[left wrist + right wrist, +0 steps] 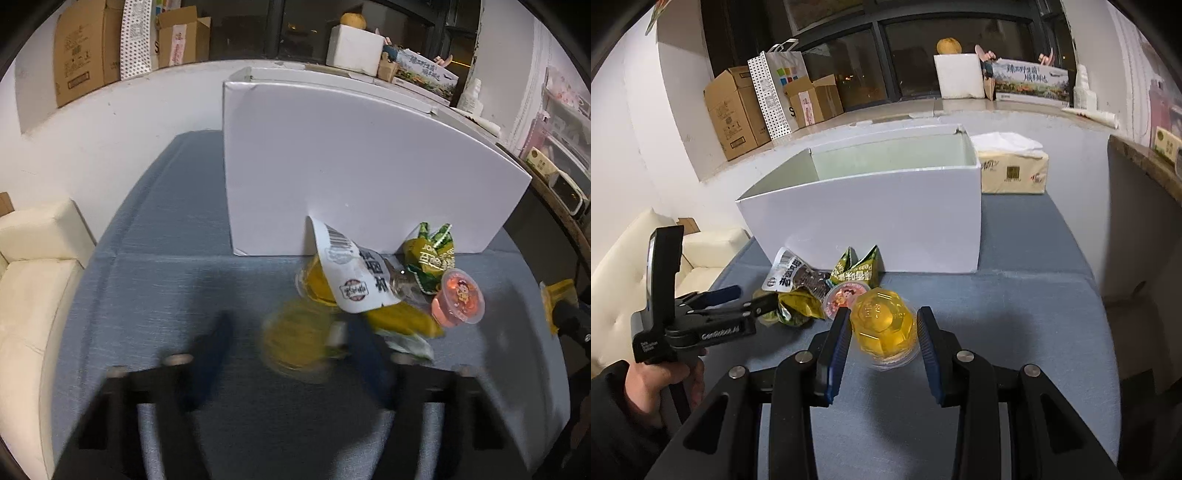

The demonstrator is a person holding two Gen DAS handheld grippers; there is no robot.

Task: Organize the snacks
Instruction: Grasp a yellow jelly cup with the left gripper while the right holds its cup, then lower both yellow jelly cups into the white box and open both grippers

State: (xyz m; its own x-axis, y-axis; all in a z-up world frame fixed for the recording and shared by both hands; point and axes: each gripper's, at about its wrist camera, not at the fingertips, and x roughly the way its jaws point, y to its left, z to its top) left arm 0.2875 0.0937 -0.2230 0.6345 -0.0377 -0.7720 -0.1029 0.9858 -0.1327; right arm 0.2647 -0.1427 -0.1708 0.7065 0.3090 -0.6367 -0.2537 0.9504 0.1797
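A pile of snacks lies in front of an open white box (886,206): a white and brown packet (351,280), green packets (432,258), a pink jelly cup (458,299) and a yellow-green packet (402,321). My right gripper (882,314) is shut on a yellow jelly cup (882,332), just above the table. My left gripper (288,325) is blurred, with its jaws apart. A second yellow cup (295,339) sits between its fingers. The right finger (365,350) is against that cup, and bare cloth shows between it and the left finger (218,339). In the right wrist view the left gripper (755,295) reaches into the pile's left side.
The table is covered in blue-grey cloth (1015,314). A tissue pack (1012,170) stands right of the box. A cream sofa (33,258) is beside the table's left edge. Cardboard boxes (735,110) line the window ledge behind. A dark counter (1145,166) rises on the right.
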